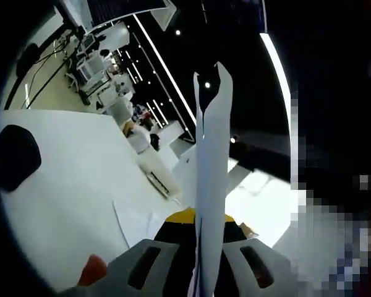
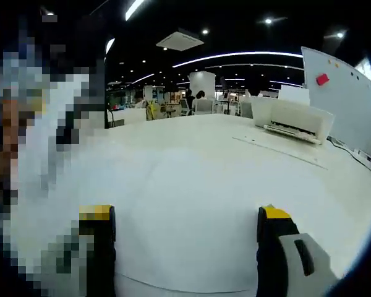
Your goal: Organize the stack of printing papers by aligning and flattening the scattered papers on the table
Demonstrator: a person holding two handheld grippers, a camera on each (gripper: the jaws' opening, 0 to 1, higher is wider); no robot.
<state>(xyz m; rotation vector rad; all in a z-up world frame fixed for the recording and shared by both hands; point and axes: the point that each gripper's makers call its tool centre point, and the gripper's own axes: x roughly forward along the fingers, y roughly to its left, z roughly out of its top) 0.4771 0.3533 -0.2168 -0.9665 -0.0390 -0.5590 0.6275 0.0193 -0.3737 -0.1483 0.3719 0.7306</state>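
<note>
Paper [image 1: 210, 179] is standing edge-on between the left hand-held gripper [image 1: 201, 250] jaws, which are pinching it shut, lifted above the white bench [image 1: 62, 198], where more sheets [image 1: 133, 223] are lying loose. Over in the right gripper view, the right hand-held gripper [image 2: 185, 232] is sitting wide open, jaws well apart, over a sheet [image 2: 191, 204] lying flat on the bench, with a printer [image 2: 294, 120] at the far edge

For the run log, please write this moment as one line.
left hand-held gripper: shut on paper sheet, lifted edge-on | right hand-held gripper: open above table | printer: far right
</note>
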